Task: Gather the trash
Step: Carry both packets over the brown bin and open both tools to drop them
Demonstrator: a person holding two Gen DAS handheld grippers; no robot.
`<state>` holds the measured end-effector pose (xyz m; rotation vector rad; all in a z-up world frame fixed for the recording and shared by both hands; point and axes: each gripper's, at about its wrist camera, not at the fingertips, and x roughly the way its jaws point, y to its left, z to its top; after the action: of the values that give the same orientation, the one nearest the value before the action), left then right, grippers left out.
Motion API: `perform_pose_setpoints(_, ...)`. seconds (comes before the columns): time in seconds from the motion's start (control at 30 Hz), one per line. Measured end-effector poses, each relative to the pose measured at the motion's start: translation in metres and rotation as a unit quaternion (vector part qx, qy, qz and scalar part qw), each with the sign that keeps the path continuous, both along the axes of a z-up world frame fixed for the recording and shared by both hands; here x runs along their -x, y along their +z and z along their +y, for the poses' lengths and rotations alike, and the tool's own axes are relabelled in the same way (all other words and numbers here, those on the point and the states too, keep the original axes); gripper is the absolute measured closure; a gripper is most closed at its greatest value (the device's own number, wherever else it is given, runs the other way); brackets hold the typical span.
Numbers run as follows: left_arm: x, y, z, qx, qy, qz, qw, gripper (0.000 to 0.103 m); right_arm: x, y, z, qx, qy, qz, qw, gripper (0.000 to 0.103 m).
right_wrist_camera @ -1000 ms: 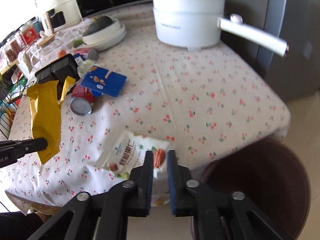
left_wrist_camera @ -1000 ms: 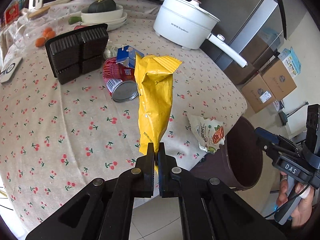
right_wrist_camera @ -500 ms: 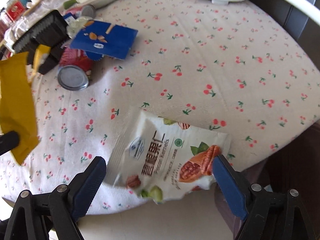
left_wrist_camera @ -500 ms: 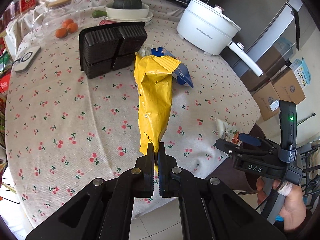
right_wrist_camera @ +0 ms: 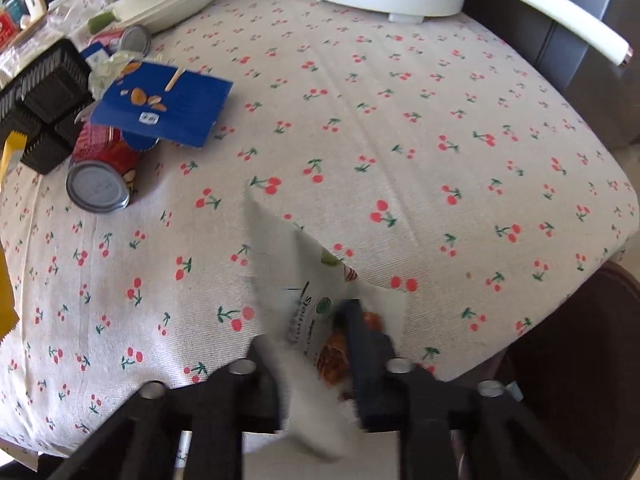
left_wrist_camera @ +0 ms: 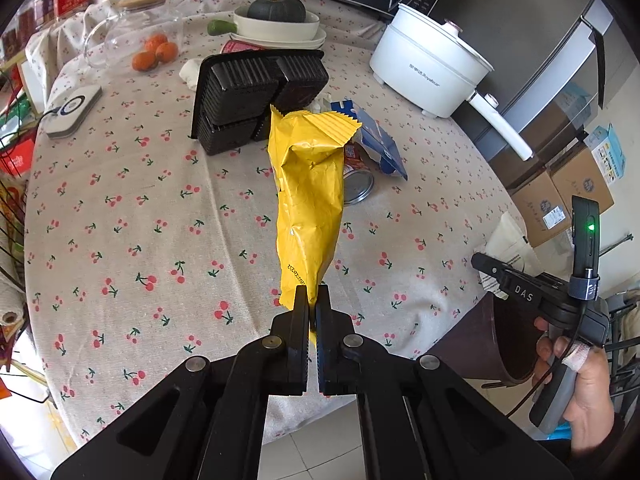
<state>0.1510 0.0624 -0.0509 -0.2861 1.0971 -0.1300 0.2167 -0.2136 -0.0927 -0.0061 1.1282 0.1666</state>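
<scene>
My left gripper [left_wrist_camera: 312,300] is shut on the bottom seam of a yellow snack bag [left_wrist_camera: 310,200] and holds it upright above the table. My right gripper [right_wrist_camera: 316,344] is closed around a white nut packet [right_wrist_camera: 316,320] at the table's front edge; the packet is crumpled and motion-blurred between the fingers. The right gripper also shows in the left wrist view [left_wrist_camera: 492,268], with the packet [left_wrist_camera: 510,240] beside it. A dark brown bin [right_wrist_camera: 580,344] stands below the table edge at the right. A red can [right_wrist_camera: 100,168] and a blue packet [right_wrist_camera: 164,104] lie further back.
A black plastic tray [left_wrist_camera: 252,92], a white electric pot [left_wrist_camera: 428,68] with a long handle, stacked white plates with a squash [left_wrist_camera: 276,24], a glass jar with oranges [left_wrist_camera: 136,36] and a white device [left_wrist_camera: 72,108] stand on the cherry-print tablecloth [left_wrist_camera: 140,200]. Cardboard boxes [left_wrist_camera: 560,196] sit on the floor.
My right gripper went from open around the nut packet to closed on it, crumpling it. My left gripper kept hold of the yellow bag and drew back a little.
</scene>
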Motion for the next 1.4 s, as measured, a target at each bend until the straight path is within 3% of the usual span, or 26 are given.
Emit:
perform_pose_setpoints(0.3, 0.0, 0.007, -0.035, 0.006, -0.032, -0.011, 0.9994, 0.101, 0.02, 0.031, -0.022, -0.018, 0.002, -0.028, 0.999, 0.091)
perform_pose_setpoints(0.67, 0.0, 0.006, -0.134, 0.014, -0.118, -0.016, 0.9927, 0.101, 0.06, 0.056, -0.091, -0.032, -0.031, -0.045, 0.998, 0.091)
perform_pose_setpoints(0.87, 0.005, 0.001, -0.198, 0.024, -0.176, -0.016, 0.9839, 0.101, 0.079, 0.049, -0.147, -0.031, -0.076, -0.032, 0.996, 0.091)
perform_pose_setpoints(1.27, 0.02, -0.03, -0.308, 0.028, -0.285, -0.017, 0.9581, 0.101, 0.12, 0.026, -0.234, -0.025, -0.142, 0.0, 0.99, 0.09)
perform_pose_setpoints(1.4, 0.019, -0.041, -0.324, 0.011, -0.293, -0.014, 0.9559, 0.093, 0.127, 0.021, -0.248, -0.022, -0.148, 0.005, 0.989, 0.089)
